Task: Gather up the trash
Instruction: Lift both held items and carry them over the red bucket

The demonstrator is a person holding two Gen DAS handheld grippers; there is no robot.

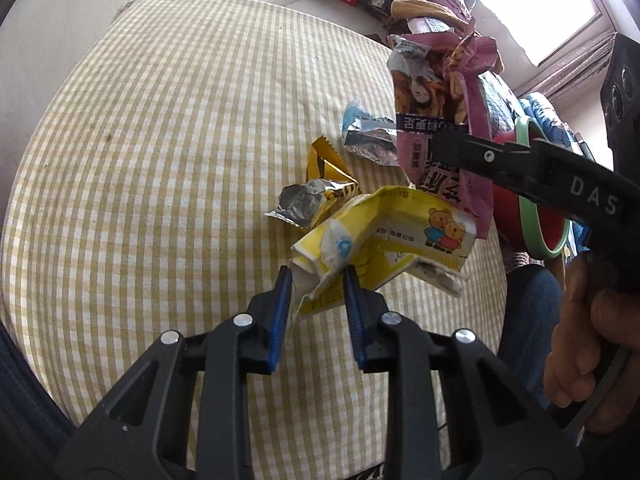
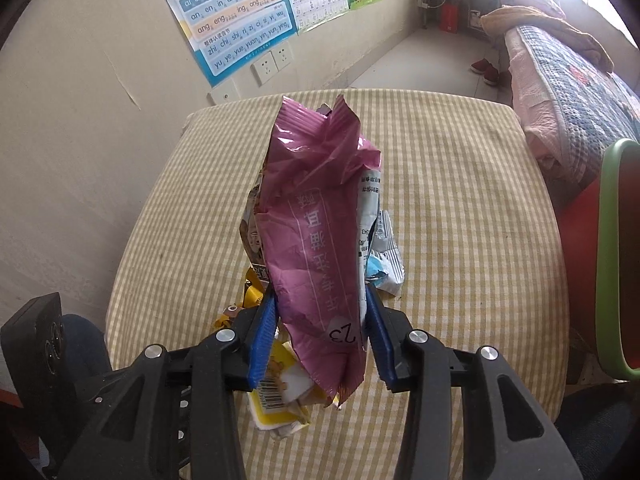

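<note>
Right gripper (image 2: pixel 320 316) clamped on pink snack bag (image 2: pixel 316 220), lifted over table (image 2: pixel 480 240); left gripper (image 1: pixel 314 284) pinching yellow wrapper (image 1: pixel 384 232); bin (image 2: pixel 612 260) at 3 o'clock; risk: crinkled film slips out mid-swing.

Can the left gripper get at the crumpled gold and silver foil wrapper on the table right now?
Probably not directly: the left gripper is shut on the yellow bear-print packet, which lies in front of the foil wrapper.

Red bin (image 2: pixel 618 264) cut off at the right edge. Yellow wrapper (image 2: pixel 276 400) mostly hidden behind the pink bag (image 2: pixel 316 240). Right tongs (image 1: pixel 452 148) tips buried in that bag, grip unclear.
</note>
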